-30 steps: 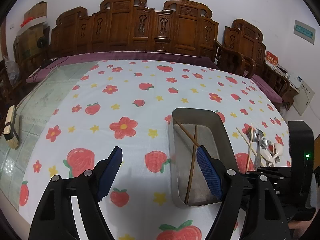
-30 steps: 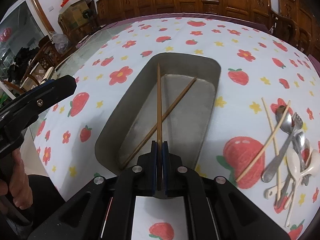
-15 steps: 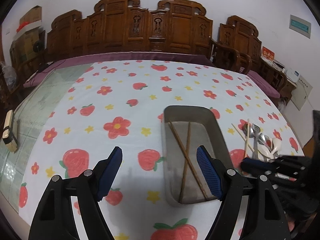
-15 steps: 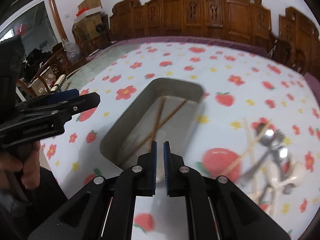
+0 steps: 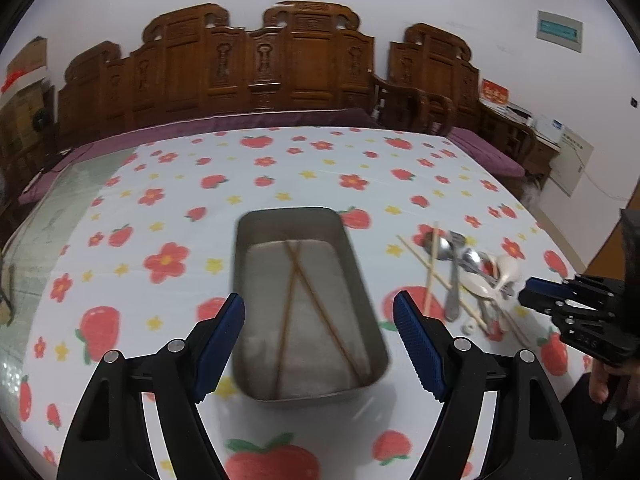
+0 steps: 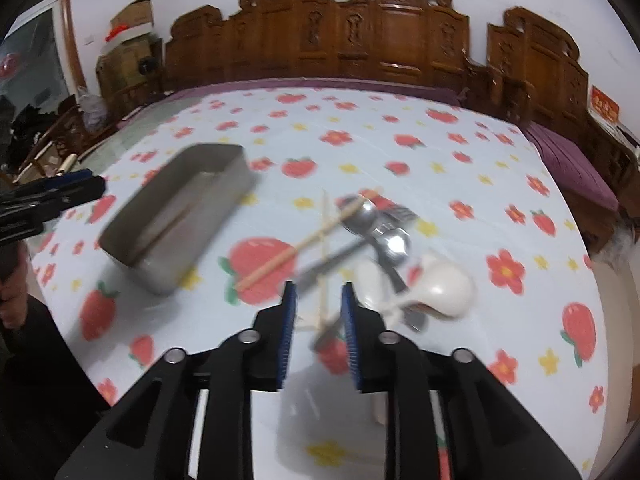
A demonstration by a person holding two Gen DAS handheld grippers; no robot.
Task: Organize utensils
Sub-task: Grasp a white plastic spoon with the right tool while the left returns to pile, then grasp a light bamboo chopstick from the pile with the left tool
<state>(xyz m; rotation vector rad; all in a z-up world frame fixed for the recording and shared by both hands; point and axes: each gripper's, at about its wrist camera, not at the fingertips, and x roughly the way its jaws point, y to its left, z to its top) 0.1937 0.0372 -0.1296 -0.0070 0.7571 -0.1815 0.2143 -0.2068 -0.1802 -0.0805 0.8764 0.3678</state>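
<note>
A metal tray (image 5: 362, 264) holds two crossed wooden chopsticks (image 5: 316, 304) on the strawberry tablecloth; it also shows in the right wrist view (image 6: 132, 256). A pile of utensils lies to its right: chopsticks (image 6: 280, 258), metal spoons (image 6: 394, 240), white spoons (image 6: 444, 288), also in the left wrist view (image 5: 460, 276). My left gripper (image 5: 320, 320) is open and empty over the tray's near end. My right gripper (image 6: 318, 300) is open and empty above the near edge of the pile; it shows in the left wrist view (image 5: 540, 292).
The tablecloth (image 5: 280, 176) covers a wide table. Carved wooden chairs (image 5: 260, 68) line the far side. A glass surface (image 5: 48, 216) lies at the left edge. Cardboard boxes (image 6: 132, 20) stand at the far left.
My right gripper let go of the chopstick, which now lies in the tray, swung right to the utensil pile and opened. The left gripper shifted right over the tray.
</note>
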